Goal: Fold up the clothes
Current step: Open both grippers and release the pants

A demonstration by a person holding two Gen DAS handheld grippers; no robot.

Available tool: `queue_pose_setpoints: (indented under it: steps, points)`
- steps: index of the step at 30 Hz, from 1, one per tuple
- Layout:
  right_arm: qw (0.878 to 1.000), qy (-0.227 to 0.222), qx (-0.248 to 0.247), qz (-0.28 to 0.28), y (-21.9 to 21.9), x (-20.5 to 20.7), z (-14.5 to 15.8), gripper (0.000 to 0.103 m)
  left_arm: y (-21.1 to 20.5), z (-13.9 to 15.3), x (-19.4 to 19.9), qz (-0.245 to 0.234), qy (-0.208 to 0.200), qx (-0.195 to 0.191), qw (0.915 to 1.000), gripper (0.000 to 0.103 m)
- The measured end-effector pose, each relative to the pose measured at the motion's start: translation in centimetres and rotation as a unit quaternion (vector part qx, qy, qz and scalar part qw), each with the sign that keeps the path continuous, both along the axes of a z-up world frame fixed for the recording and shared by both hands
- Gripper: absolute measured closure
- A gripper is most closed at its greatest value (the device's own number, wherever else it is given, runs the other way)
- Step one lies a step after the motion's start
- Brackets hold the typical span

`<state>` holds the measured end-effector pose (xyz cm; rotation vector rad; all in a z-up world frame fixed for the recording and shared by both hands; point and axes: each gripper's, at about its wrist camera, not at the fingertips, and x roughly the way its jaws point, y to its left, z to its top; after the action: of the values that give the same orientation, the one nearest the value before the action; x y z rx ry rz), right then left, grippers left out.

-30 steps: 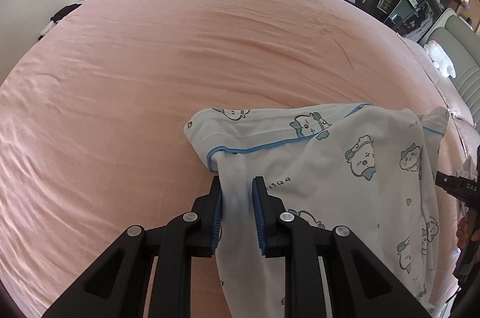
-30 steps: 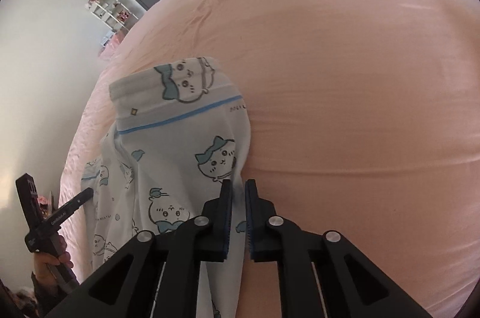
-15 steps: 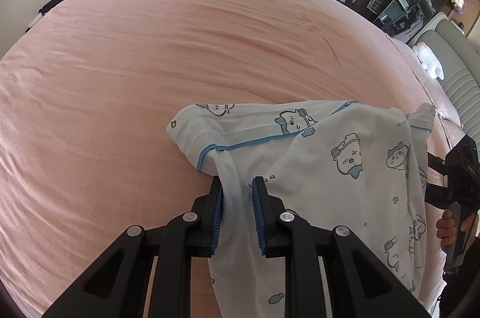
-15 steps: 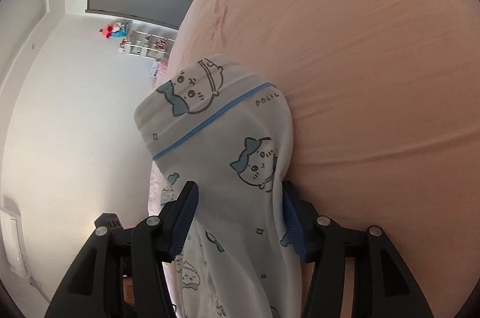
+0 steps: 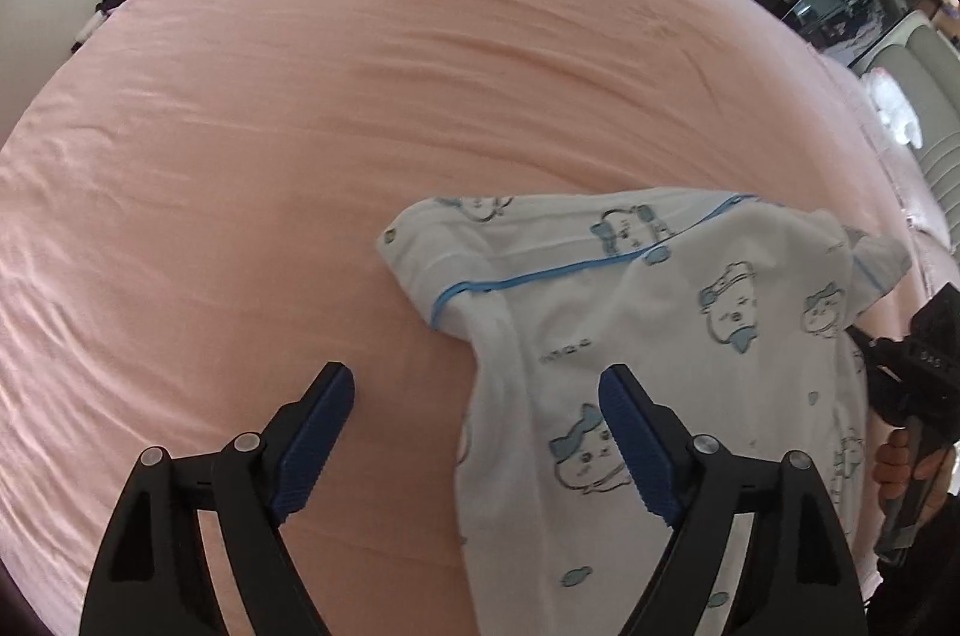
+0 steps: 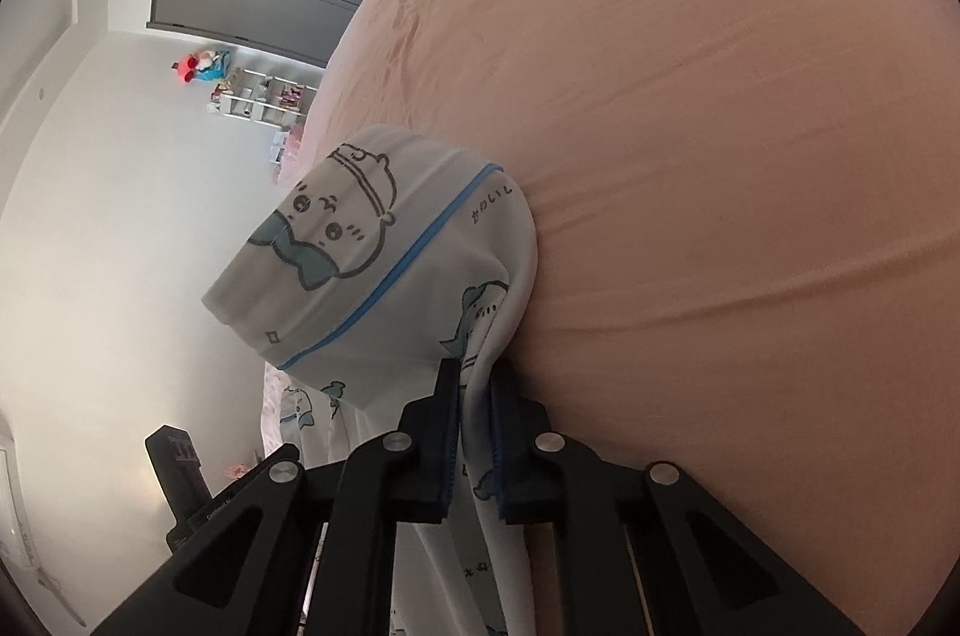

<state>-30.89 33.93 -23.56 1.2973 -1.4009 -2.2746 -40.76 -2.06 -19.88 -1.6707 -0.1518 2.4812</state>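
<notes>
the white garment [image 5: 690, 336], printed with little cartoon animals and edged in blue piping [image 5: 540, 279], lies on the pink bed sheet [image 5: 360, 126] at the near right of the bed, its piped cuff end pointing to the far left and the rest trailing toward the near edge. it is bunched more than flat, with a thick fold running down from the cuff, so it does not look like a tidy folded bundle yet.

the left gripper [image 5: 474, 432] hovers just over the near part of the cloth with its blue-padded fingers [image 5: 321, 432] spread wide; the fabric lies between and under them, but neither pad presses it, so this hand carries none of it. the right gripper [image 6: 476, 432] has its fingers drawn together on a pinch of the fabric's edge, and the cloth rises from that pinch in a rounded hump with the cuff hanging over it. that hold seems meant to keep one side up and controlled while the other side rests on the sheet.

in the left view, the right tool's black body and the person's hand [image 5: 900, 468] show at the right, beside the garment's far side.

beyond the bed stand grey wardrobes [image 6: 258, 6] and a small shelf of toys [image 6: 264, 93].
</notes>
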Motion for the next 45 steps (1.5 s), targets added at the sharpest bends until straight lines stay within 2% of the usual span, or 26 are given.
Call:
queue_pose_setpoints:
  steps: [2, 9, 10, 11, 12, 16, 20, 25, 26, 28, 31, 32, 34, 38, 41, 43, 45]
  points:
    - [1.0, 0.0, 0.004, -0.001, -0.2, -0.1, 0.1, 0.097, -0.4, -0.6, -0.1, 0.01, -0.011, 0.0, 0.9999, 0.019]
    - [1.0, 0.006, 0.019, -0.009, -0.9, 0.1, 0.8, 0.097, -0.4, -0.6, 0.3, 0.038, 0.009, 0.01, 0.9992, 0.021]
    - [0.999, 0.007, 0.03, -0.009, -0.9, 0.3, 1.1, 0.097, -0.3, -0.6, 0.3, 0.041, 0.013, 0.008, 0.999, 0.028]
    - [0.999, 0.008, 0.046, -0.007, -1.1, 0.1, 1.5, 0.097, -0.2, -0.5, 0.3, 0.043, 0.018, -0.003, 0.9989, 0.045]
    - [0.997, 0.007, 0.071, -0.005, -1.3, 0.1, 2.1, 0.097, -0.2, -0.4, 0.2, 0.046, 0.026, -0.017, 0.9985, 0.054]
    - [0.986, 0.012, 0.165, 0.019, -2.6, -0.1, 4.2, 0.097, 0.1, -0.3, 0.8, 0.044, 0.045, -0.024, 0.9978, 0.08]
    - [0.965, 0.018, 0.256, 0.05, -4.1, -0.3, 6.3, 0.097, 0.9, -0.3, 1.5, 0.036, 0.061, -0.039, 0.9967, 0.089]
    - [0.969, -0.009, 0.245, 0.036, -2.7, 0.1, 4.8, 0.099, 0.6, -0.3, 1.9, 0.028, 0.063, -0.028, 0.9972, 0.091]
    - [0.966, -0.016, 0.255, 0.03, -2.5, 0.1, 4.7, 0.1, 0.4, -0.2, 1.9, 0.028, 0.062, -0.024, 0.9974, 0.091]
    - [0.957, -0.026, 0.287, 0.035, -3.0, 0.4, 4.5, 0.101, 0.4, -0.2, 1.9, 0.028, 0.06, -0.021, 0.9975, 0.091]
    - [0.929, -0.031, 0.365, 0.048, -4.0, 0.5, 5.3, 0.102, 0.8, -0.2, 1.8, 0.025, 0.06, -0.025, 0.9975, 0.091]
    - [0.916, -0.031, 0.396, 0.056, -4.5, 0.5, 5.5, 0.102, 1.0, -0.2, 1.7, 0.023, 0.061, -0.029, 0.9974, 0.091]
    - [0.909, -0.03, 0.409, 0.077, -5.0, 0.5, 5.7, 0.102, 1.3, -0.2, 1.6, 0.02, 0.061, -0.037, 0.9973, 0.091]
    - [0.934, -0.034, 0.349, 0.074, -3.6, 1.0, 5.7, 0.102, 1.6, 0.0, 1.7, 0.012, 0.052, -0.04, 0.9978, 0.091]
    - [0.965, -0.039, 0.258, 0.036, -1.1, 2.3, 5.5, 0.101, 1.6, 0.2, 1.6, 0.003, 0.031, -0.037, 0.9988, 0.09]
    - [0.976, -0.042, 0.215, 0.02, 0.1, 3.3, 5.4, 0.1, 2.0, 0.6, 1.7, -0.005, 0.015, -0.05, 0.9986, 0.089]
    - [0.978, -0.041, 0.204, 0.016, 0.6, 4.2, 5.5, 0.099, 2.5, 1.2, 1.8, -0.011, 0.01, -0.063, 0.9979, 0.089]
